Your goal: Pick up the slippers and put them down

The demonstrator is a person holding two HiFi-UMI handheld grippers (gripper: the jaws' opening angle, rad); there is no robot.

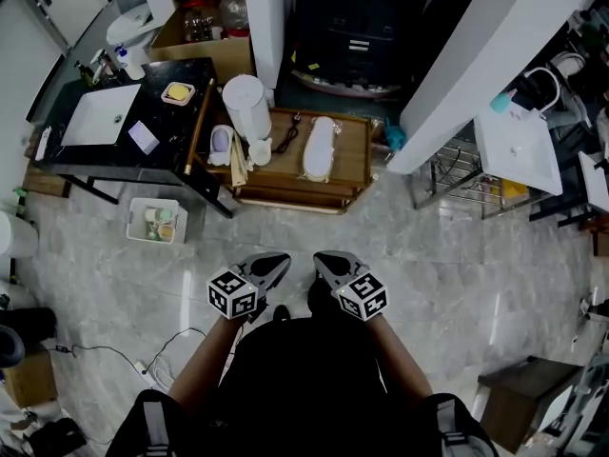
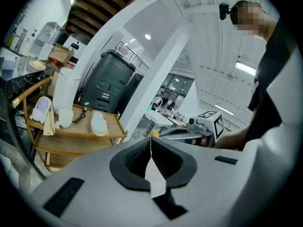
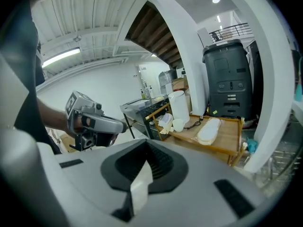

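Clenched shut and empty, left tool [image 1: 274, 265] and right tool [image 1: 324, 261] side by side, close to the body. Well ahead across open floor [image 1: 314, 222], pale slippers [image 1: 319, 149] on wooden tabletop [image 1: 352, 150], long axis running away, nearer the right tool. White canister [image 1: 247, 108] at left, slanted white pillar [image 1: 476, 74] crowding right edge.

A wooden rack [image 1: 350, 165] stood on the floor [image 1: 428, 246], well ahead of the left gripper [image 1: 278, 261] and right gripper [image 1: 322, 258]. On its top lay pale slippers [image 1: 319, 148]; toward the left gripper's side were a cable [image 1: 288, 133], a cup [image 1: 260, 150] and a white bin [image 1: 247, 106].
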